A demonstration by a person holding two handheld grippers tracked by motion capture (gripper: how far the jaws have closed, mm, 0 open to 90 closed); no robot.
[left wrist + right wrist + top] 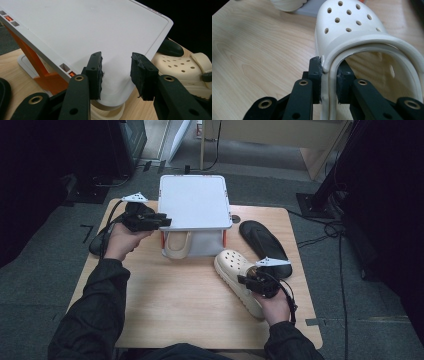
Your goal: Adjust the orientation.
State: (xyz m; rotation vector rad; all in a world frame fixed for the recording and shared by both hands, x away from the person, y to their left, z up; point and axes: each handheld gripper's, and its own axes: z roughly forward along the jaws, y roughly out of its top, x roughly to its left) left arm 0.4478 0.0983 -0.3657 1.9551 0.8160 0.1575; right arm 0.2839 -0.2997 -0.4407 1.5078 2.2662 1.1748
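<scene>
A cream perforated clog [234,269] [347,25] lies on the wooden table [175,305] at the right. My right gripper [248,280] [329,68] is shut on the clog's side wall near the heel opening, one pad outside and one inside. My left gripper [166,222] [116,68] stands open, its jaws apart at the front left corner of a white shelf rack [192,202] [87,30] with nothing between them. A second cream clog [178,247] [110,112] sits under the rack's top, partly hidden. The held clog [180,70] also shows beyond the rack.
A black flip-flop [265,242] [170,47] lies beside the held clog at the table's right. Another dark shoe [97,242] [3,96] rests at the left edge. The rack has orange legs [32,60]. Cables and dark stands surround the table.
</scene>
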